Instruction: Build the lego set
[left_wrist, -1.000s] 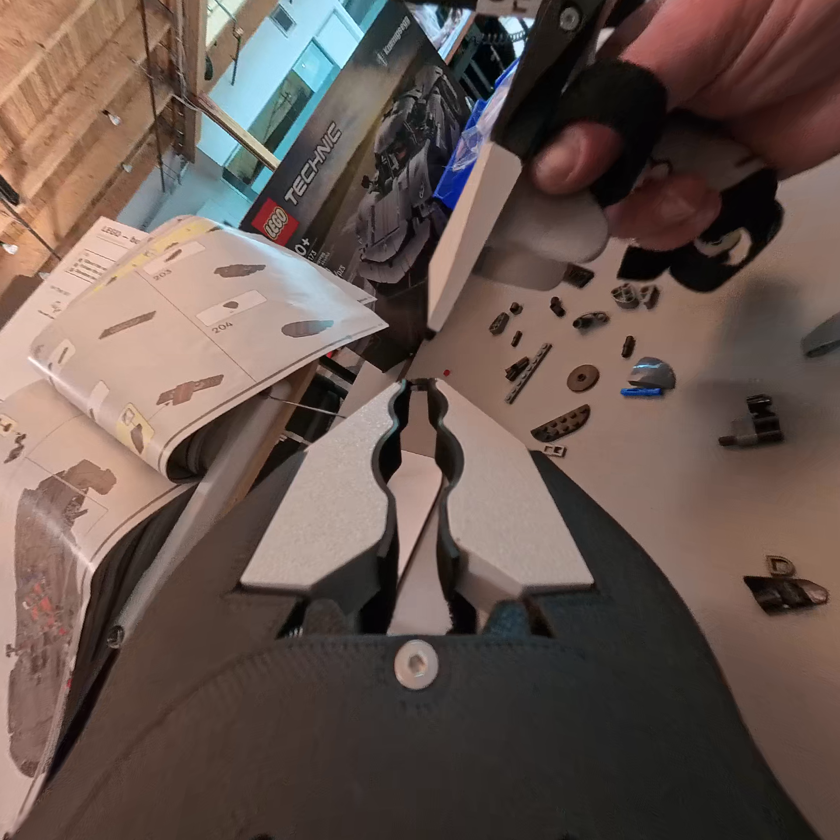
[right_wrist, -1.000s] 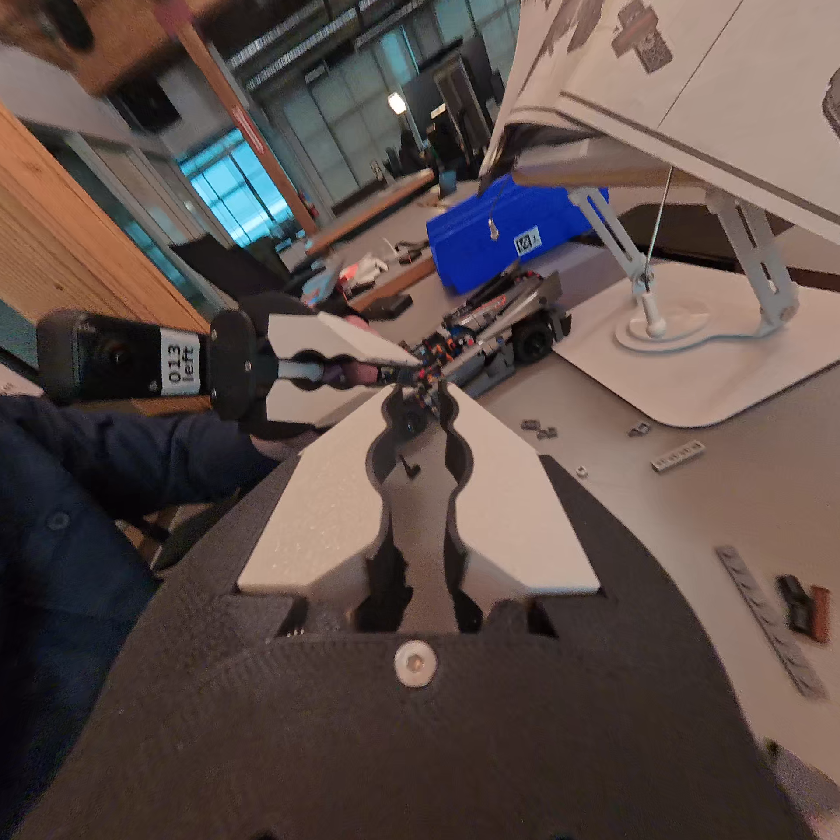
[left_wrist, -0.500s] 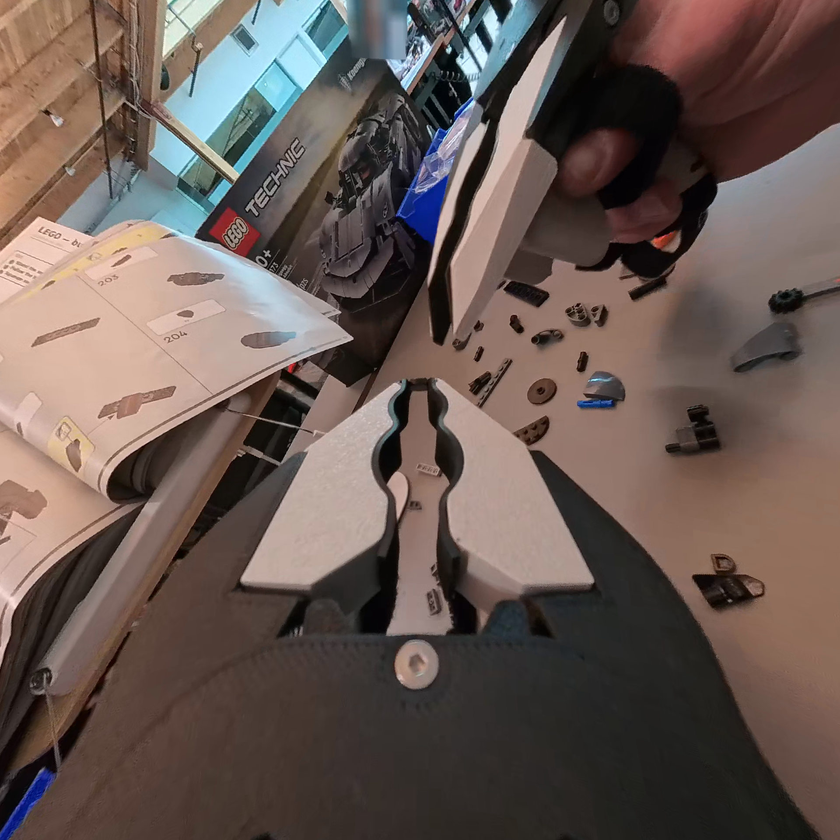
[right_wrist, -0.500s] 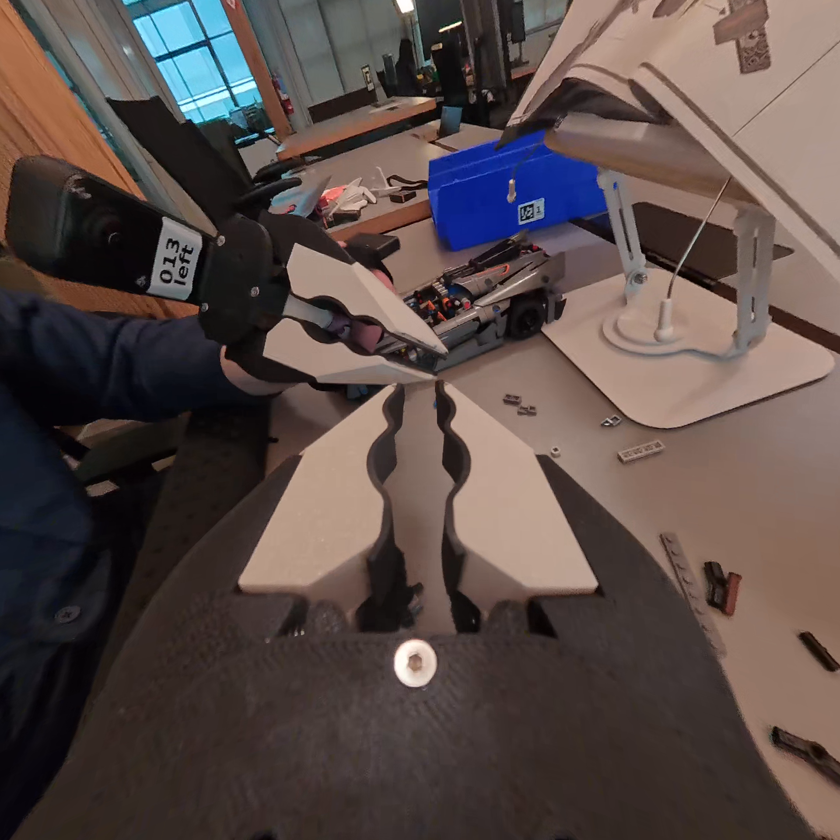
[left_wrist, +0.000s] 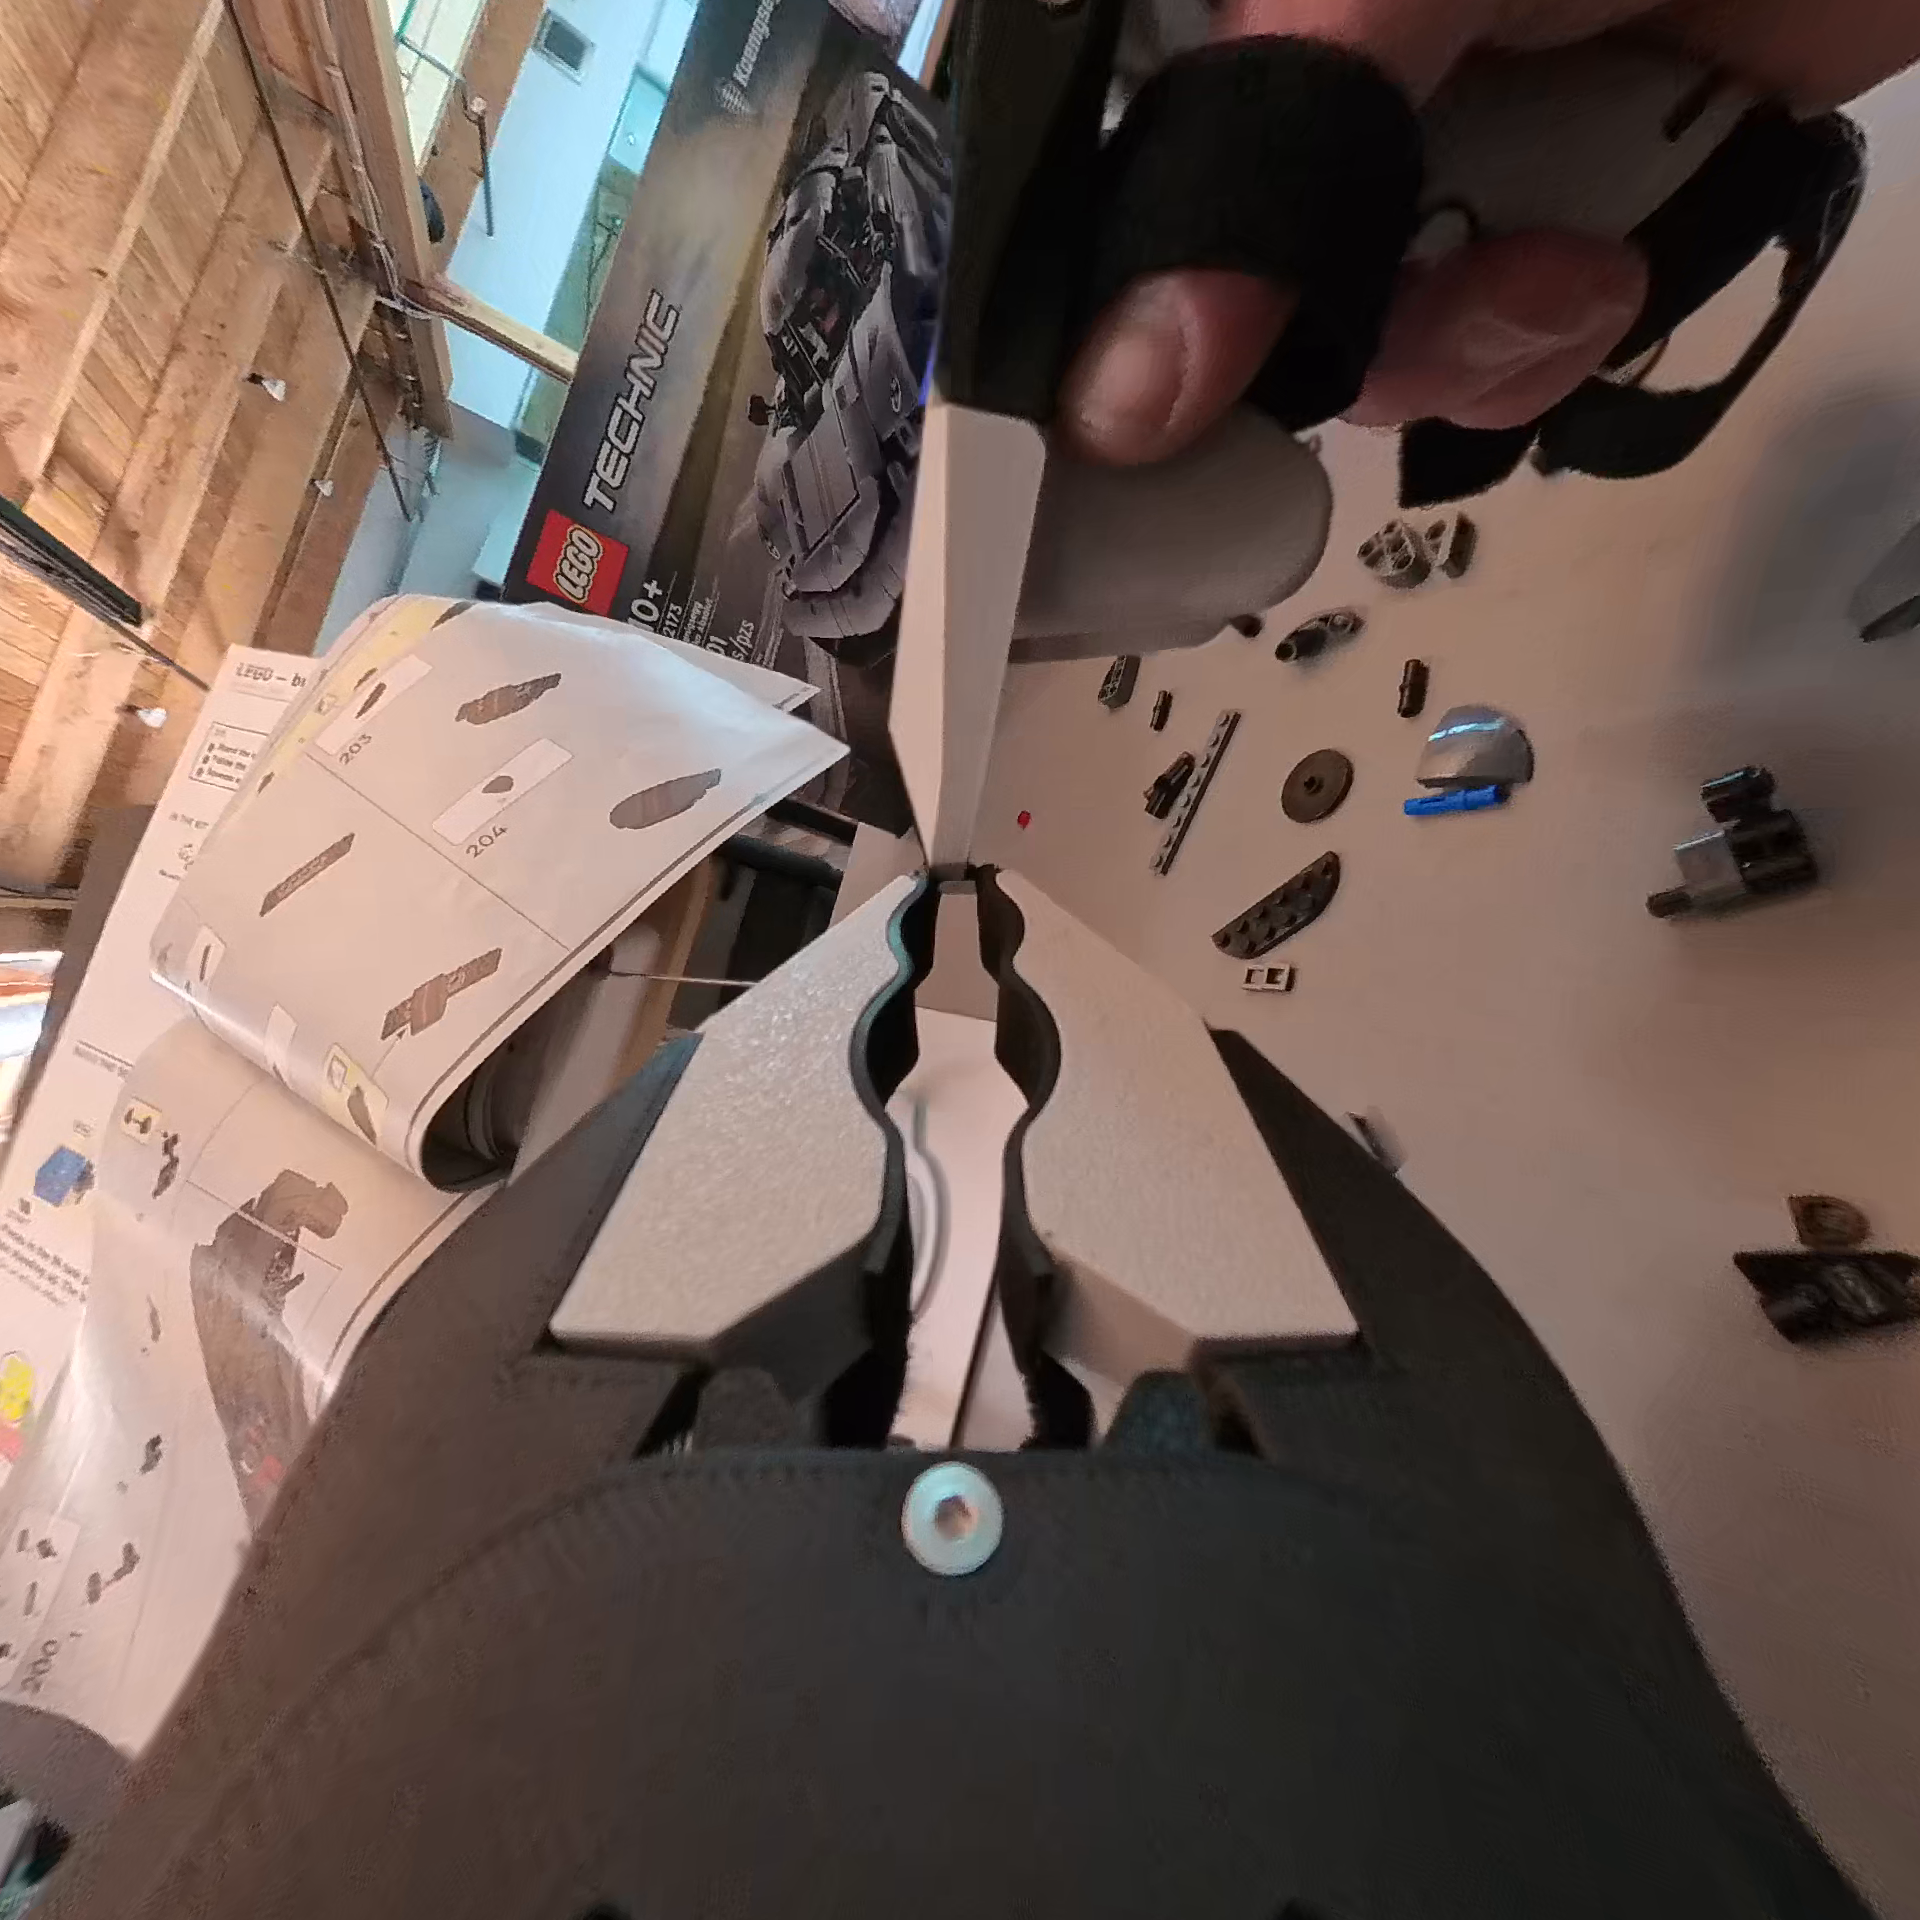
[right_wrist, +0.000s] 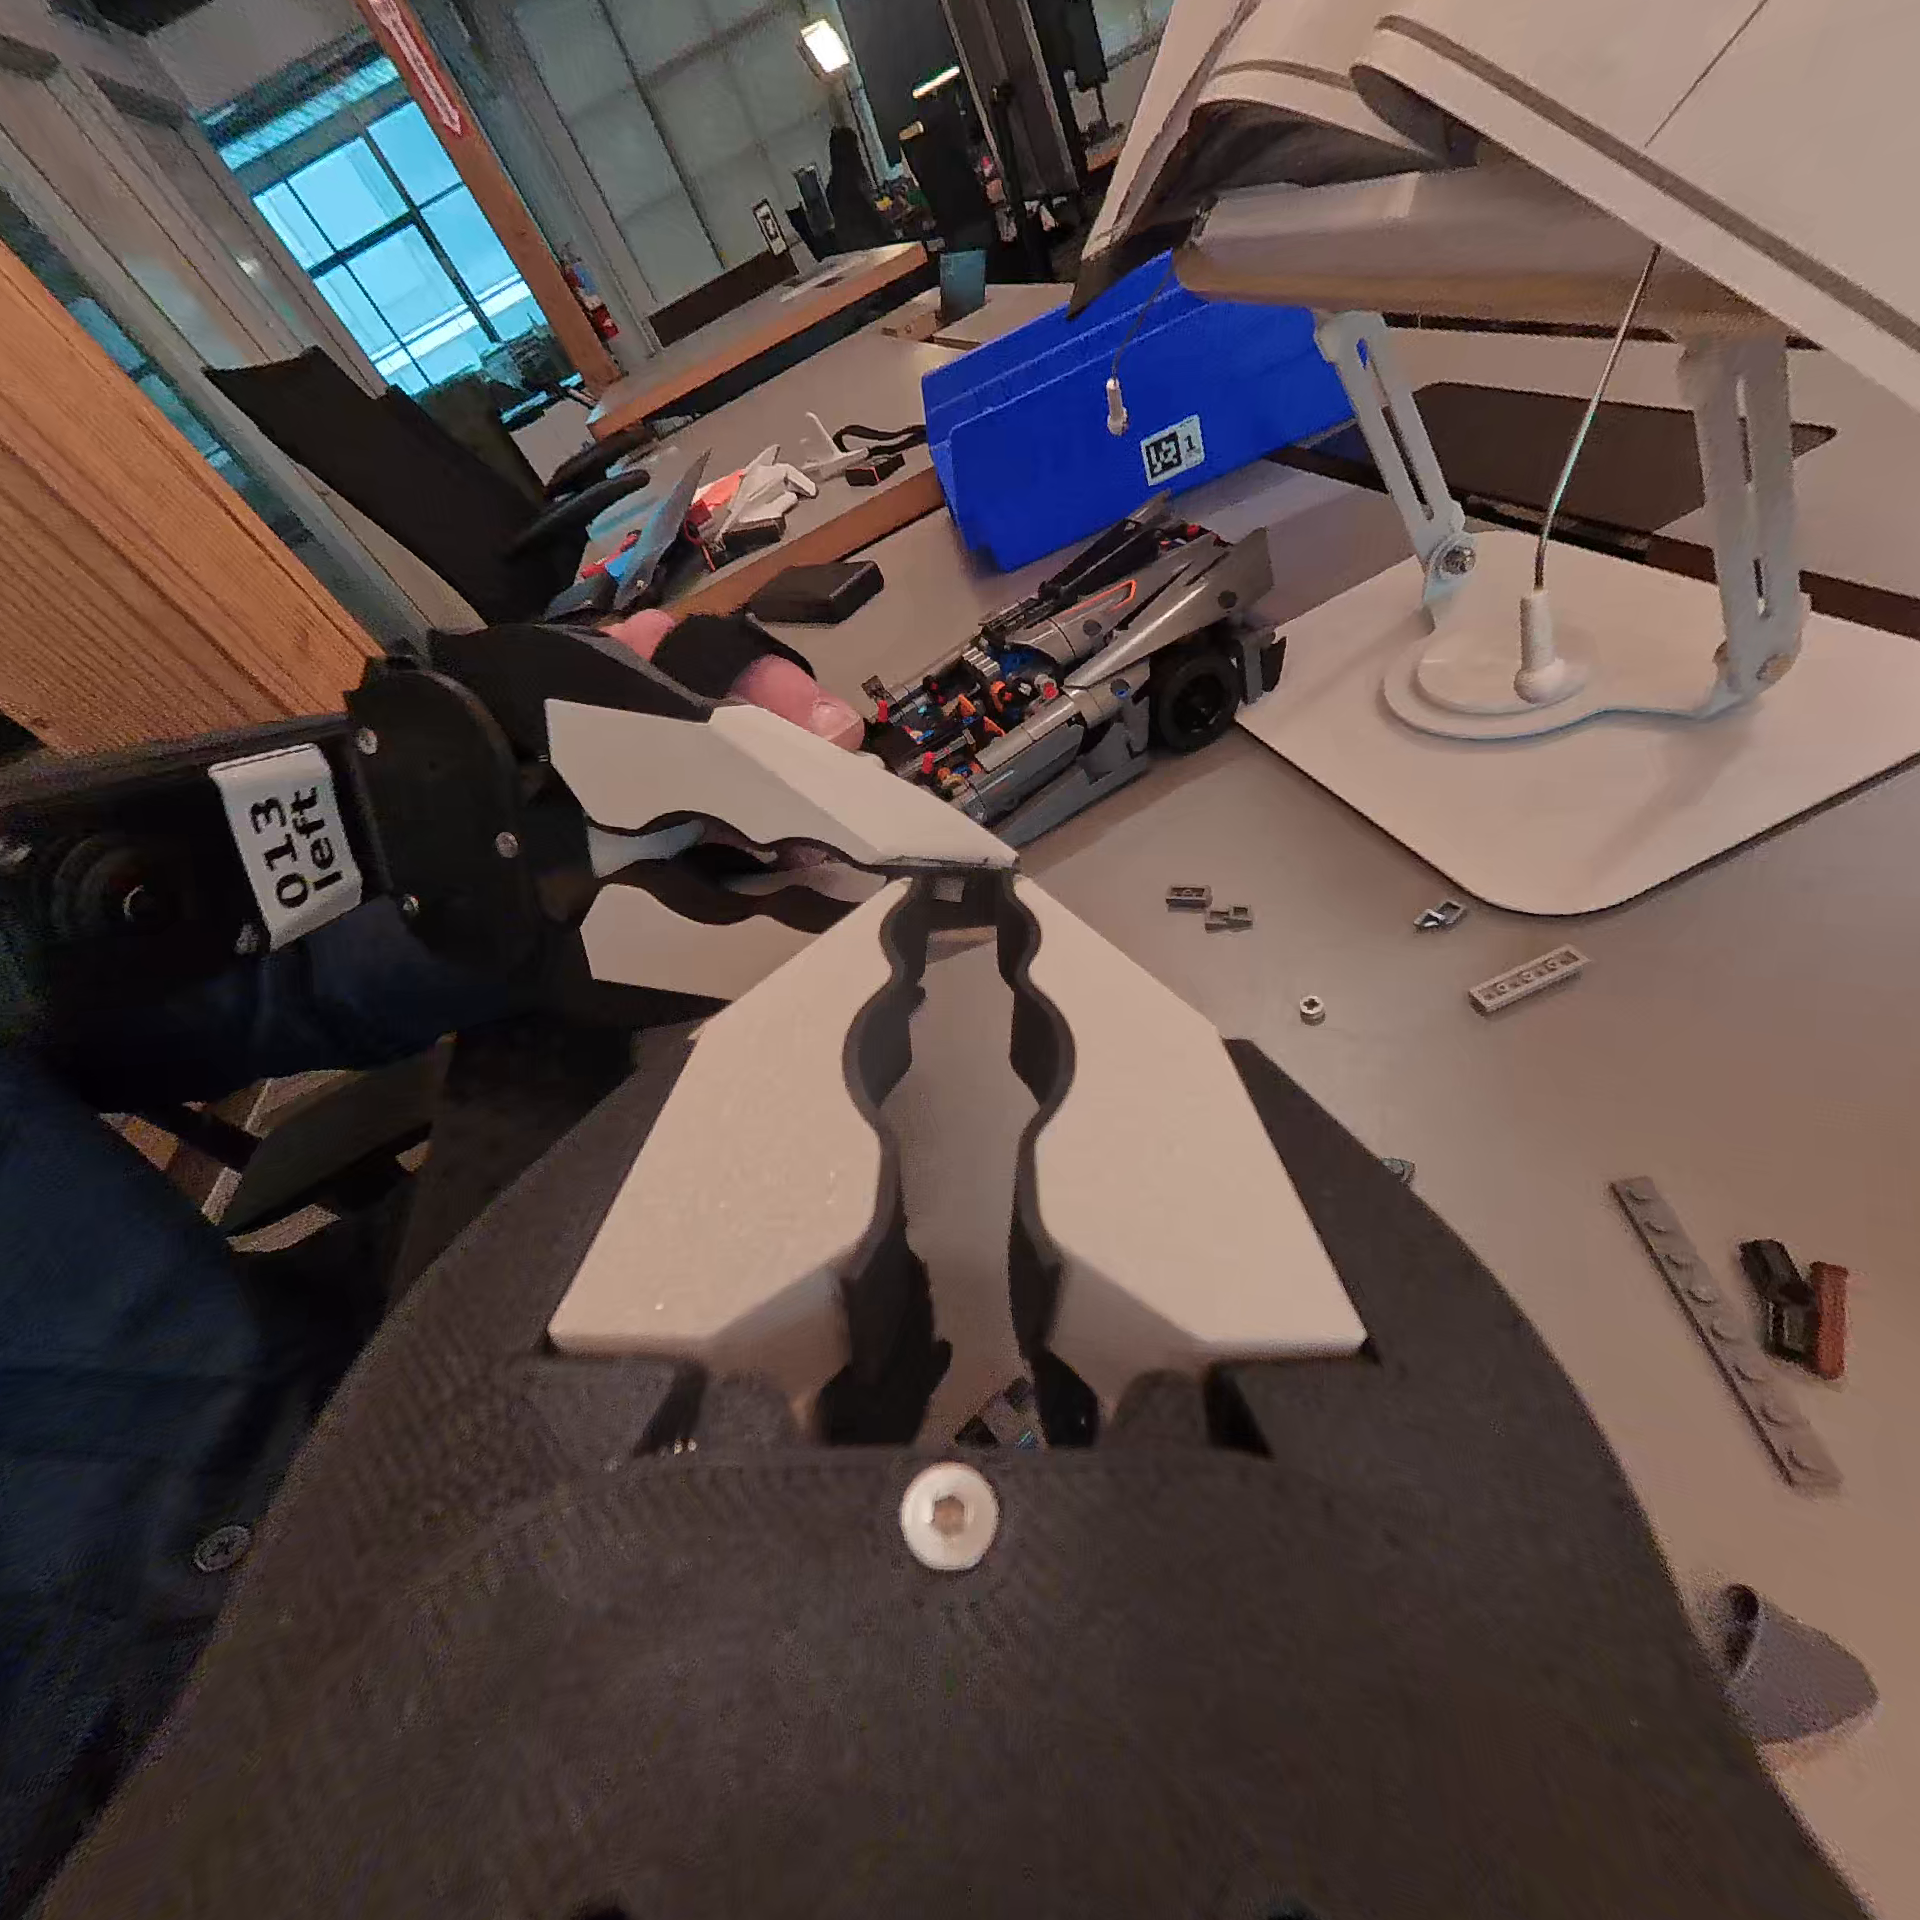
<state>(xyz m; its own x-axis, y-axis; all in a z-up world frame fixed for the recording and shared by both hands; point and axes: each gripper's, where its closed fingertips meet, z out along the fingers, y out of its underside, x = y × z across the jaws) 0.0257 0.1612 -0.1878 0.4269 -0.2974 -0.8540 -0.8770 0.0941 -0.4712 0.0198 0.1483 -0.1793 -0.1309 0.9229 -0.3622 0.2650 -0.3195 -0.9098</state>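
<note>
Small grey piece (left_wrist: 956, 886) pinched at tips of L gripper (left_wrist: 954, 883), jaws nearly together on it. R gripper (right_wrist: 951, 885) tips meet same piece (right_wrist: 948, 886), jaws narrow; whether clamped, can't tell. Both held above table (right_wrist: 1558, 1091). Half-built car (right_wrist: 1081, 675) behind, near blue bin (right_wrist: 1091, 436). Loose parts (left_wrist: 1309, 790) scattered right; manual (left_wrist: 447, 831) on stand left, set box (left_wrist: 727, 416) behind.

My left gripper (left_wrist: 954, 886) pinches a small grey piece (left_wrist: 956, 886) at its fingertips — right gripper (left_wrist: 951, 717) tip touching it.

Two close wrist views, facing, share the table (right_wrist: 1558, 1091).
</note>
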